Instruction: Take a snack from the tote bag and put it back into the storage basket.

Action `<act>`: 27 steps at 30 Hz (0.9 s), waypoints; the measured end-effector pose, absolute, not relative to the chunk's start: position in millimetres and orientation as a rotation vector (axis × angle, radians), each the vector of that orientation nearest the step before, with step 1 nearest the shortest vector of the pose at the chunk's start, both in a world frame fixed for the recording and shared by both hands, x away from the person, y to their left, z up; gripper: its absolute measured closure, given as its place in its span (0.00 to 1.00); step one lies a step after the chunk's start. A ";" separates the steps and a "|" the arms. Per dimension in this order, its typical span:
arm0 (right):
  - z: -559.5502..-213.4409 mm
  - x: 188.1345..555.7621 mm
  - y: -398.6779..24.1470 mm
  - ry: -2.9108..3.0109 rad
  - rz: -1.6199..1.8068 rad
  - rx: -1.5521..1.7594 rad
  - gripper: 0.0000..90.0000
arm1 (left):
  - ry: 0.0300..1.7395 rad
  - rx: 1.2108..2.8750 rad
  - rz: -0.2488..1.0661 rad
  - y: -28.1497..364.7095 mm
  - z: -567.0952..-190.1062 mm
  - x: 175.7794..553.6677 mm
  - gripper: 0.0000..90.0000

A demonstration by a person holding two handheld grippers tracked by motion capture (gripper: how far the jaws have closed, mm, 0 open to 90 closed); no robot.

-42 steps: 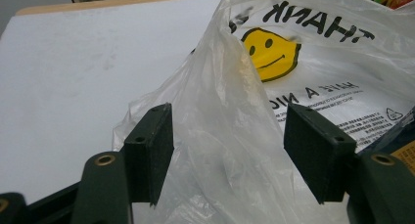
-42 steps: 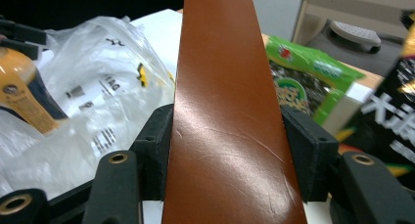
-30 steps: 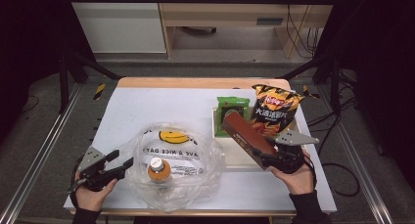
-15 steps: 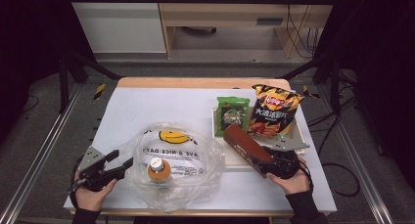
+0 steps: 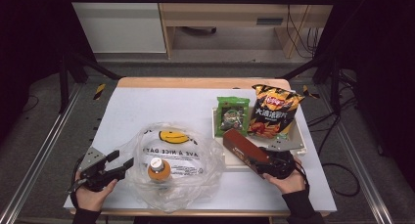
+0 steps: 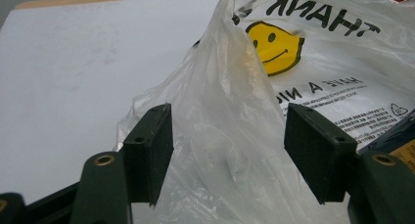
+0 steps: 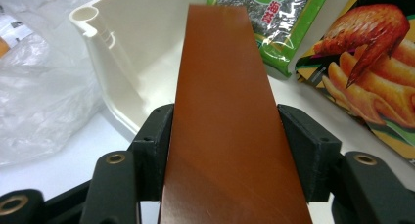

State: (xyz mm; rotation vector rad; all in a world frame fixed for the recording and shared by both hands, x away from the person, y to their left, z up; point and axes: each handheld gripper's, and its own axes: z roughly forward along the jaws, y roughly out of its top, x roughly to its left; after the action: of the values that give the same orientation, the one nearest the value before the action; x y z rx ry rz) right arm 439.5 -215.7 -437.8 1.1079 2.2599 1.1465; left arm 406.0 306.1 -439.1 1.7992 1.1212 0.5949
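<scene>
1. The brown box (image 7: 230, 121) sits between the jaws of my right tool (image 7: 226, 153), which grips it by its long sides. A second ago it was lifted and angled over the packets; now it lies lower, its far end inside the white tray (image 7: 128, 67) and its near end over the tray's front rim.
2. So I judge the box is either being set into the tray or has only just been picked from it; the pads press on it, so it is not released.
3. Past the box, the green snack packet (image 5: 233, 115) and the orange chip bag (image 5: 274, 111) are in the tray, unmoved.
4. My left tool (image 6: 230, 155) hangs with its jaws wide apart, a fold of the clear plastic bag (image 6: 235, 111) loose between them, not pinched. It has kept still.
5. The orange-capped bottle (image 5: 159, 169) rests inside that bag on the worktop (image 5: 147, 106).
</scene>
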 end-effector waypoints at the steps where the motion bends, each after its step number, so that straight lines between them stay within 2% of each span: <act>1: -437.9 440.1 -215.8 2.259 1.145 1.110 0.47 | 1.121 1.800 0.594 306.1 -439.2 406.1 0.39; 11: -435.5 431.5 -222.1 2.189 1.144 1.161 0.31 | 1.122 1.805 0.591 305.3 -440.4 405.9 0.38; 27: -435.9 415.5 -243.0 2.125 1.105 1.272 0.29 | 1.134 1.812 0.580 306.1 -443.6 407.1 0.38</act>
State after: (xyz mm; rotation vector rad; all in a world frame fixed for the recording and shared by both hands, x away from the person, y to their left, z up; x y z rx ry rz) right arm 415.5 -243.0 -435.9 1.2719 2.1249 1.1047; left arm 407.1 306.1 -443.6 1.8124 1.1344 0.5798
